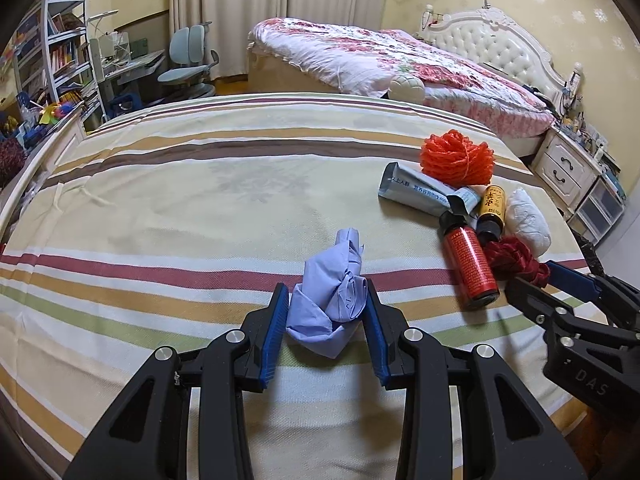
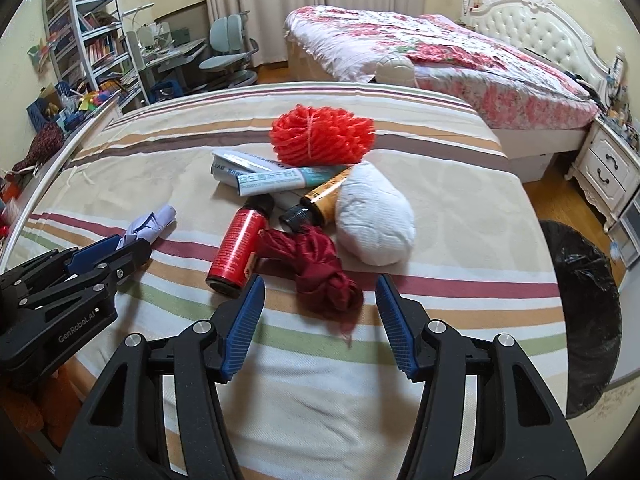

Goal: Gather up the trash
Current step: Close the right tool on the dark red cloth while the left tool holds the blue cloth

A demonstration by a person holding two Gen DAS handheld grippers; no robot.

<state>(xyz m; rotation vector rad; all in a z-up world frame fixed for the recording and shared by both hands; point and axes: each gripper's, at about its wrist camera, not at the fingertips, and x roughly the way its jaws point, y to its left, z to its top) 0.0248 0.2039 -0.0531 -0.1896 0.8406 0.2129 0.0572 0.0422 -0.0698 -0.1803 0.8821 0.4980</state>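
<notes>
Left gripper (image 1: 326, 312) pads flank crumpled blue paper (image 1: 332, 304) on striped bed (image 1: 200, 200), apparently touching it; right gripper (image 2: 320, 304) spread wide around dark-red ribbon wad (image 2: 320, 276).

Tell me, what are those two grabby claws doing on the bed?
A person is picking up trash with a gripper in each hand. The left gripper has its fingers around a crumpled blue paper on the striped bedsheet. The right gripper is open at a dark red cloth, beside a red can and a white wad. A black trash bag waits beside the bed.
</notes>
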